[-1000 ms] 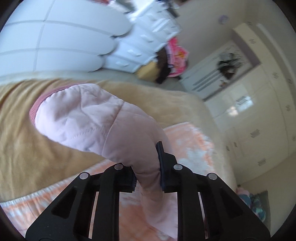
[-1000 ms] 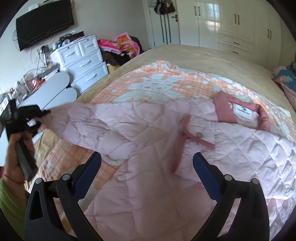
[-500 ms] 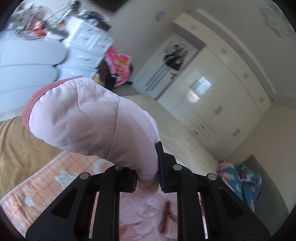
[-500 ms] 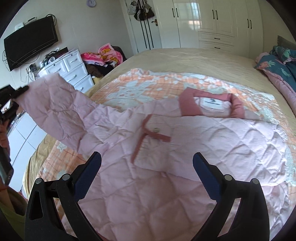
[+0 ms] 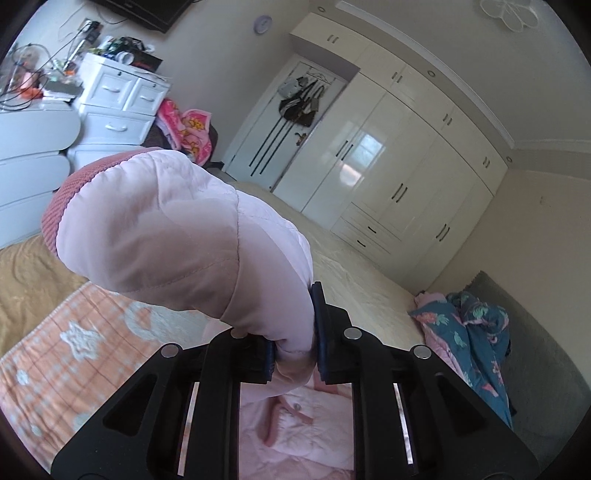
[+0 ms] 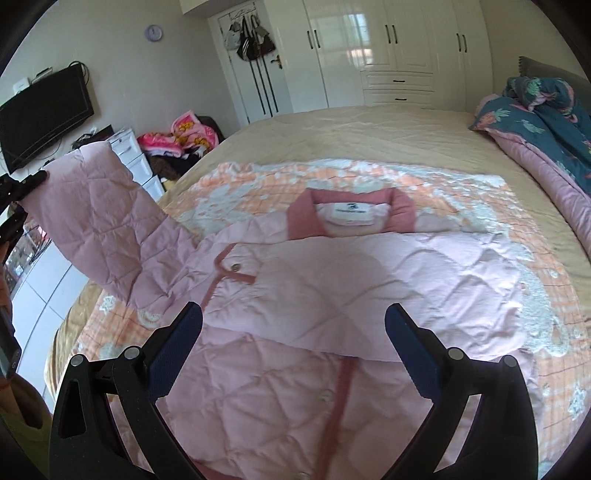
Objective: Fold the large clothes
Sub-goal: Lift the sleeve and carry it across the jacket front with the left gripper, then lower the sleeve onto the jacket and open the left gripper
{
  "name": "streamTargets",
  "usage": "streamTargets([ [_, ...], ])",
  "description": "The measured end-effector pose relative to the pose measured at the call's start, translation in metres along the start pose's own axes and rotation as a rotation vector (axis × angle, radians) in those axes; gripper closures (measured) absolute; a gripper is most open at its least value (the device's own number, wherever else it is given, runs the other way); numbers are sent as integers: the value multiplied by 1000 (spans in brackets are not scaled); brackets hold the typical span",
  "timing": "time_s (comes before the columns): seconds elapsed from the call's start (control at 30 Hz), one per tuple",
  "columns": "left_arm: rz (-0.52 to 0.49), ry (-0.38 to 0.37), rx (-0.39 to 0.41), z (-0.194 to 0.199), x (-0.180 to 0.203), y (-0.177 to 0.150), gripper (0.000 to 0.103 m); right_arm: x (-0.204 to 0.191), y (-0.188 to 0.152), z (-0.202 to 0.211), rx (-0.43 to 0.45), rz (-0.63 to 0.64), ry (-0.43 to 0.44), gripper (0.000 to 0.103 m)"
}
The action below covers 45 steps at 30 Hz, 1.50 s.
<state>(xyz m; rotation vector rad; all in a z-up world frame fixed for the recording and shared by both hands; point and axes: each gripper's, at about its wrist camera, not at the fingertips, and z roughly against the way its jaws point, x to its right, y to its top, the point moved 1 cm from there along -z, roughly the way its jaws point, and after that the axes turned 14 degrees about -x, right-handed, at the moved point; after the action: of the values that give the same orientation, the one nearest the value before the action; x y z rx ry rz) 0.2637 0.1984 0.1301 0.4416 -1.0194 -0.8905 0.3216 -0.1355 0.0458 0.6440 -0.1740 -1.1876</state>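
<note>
The soft, puffy jacket [image 6: 332,288] sleeve [image 5: 177,236] is being pinched near its cuff by the left tool [image 5: 293,350]; the right tool [image 6: 293,343] is hanging wide, empty.

Cream wardrobe wall [image 6: 388,55], white drawer chest [image 5: 118,107]; wall-mounted television [image 6: 44,118], beige bedspread [image 6: 369,136], round wall clock [image 6: 153,32]

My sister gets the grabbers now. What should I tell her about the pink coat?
Left gripper: shut on the sleeve, held up off the bed at the coat's left side.
Right gripper: open, holding nothing, above the middle of the pink coat.
Coat: lies front-up on the orange blanket, collar at the far end.
Done: one sleeve lifted.
Left: probably lay that sleeve across the chest, then the other side, then fold the body.
</note>
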Motion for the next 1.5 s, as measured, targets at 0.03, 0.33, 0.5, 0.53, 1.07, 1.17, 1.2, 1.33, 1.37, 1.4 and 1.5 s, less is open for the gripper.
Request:
streamTargets([
  [0.03,-10,4,-4,-1,8,-2,94,8,-2,4,6,-4,-9,4],
  [0.33,-99,-14,-6,-13,70,-18,94,57,-21,17,22,-36,-60,4],
  [0.5,-161,-13,-29,-31,103,-35,94,93,-28,28,49,-101,-66,4],
  [0.53,-179,-12,-37,-36,111,-40,94,101,-29,30,52,-117,-64,4],
  [1.07,-420,-2,-222,-124,183,-139,94,187,-43,59,105,-303,-109,4],
  [1.17,-459,8,-273,-140,187,-162,94,201,-45,65,118,-333,-98,4],
  [1.2,-466,8,-287,-144,189,-167,94,205,-46,67,123,-343,-98,4],
  [1.33,-506,20,-330,-158,192,-189,94,216,-48,72,136,-378,-95,4],
  [1.37,-512,22,-338,-160,193,-192,94,218,-48,73,139,-386,-93,4],
  [1.4,-525,28,-348,-163,193,-198,94,220,-49,73,140,-392,-87,4],
  [1.5,-552,41,-369,-170,193,-210,94,223,-50,73,145,-404,-79,4],
])
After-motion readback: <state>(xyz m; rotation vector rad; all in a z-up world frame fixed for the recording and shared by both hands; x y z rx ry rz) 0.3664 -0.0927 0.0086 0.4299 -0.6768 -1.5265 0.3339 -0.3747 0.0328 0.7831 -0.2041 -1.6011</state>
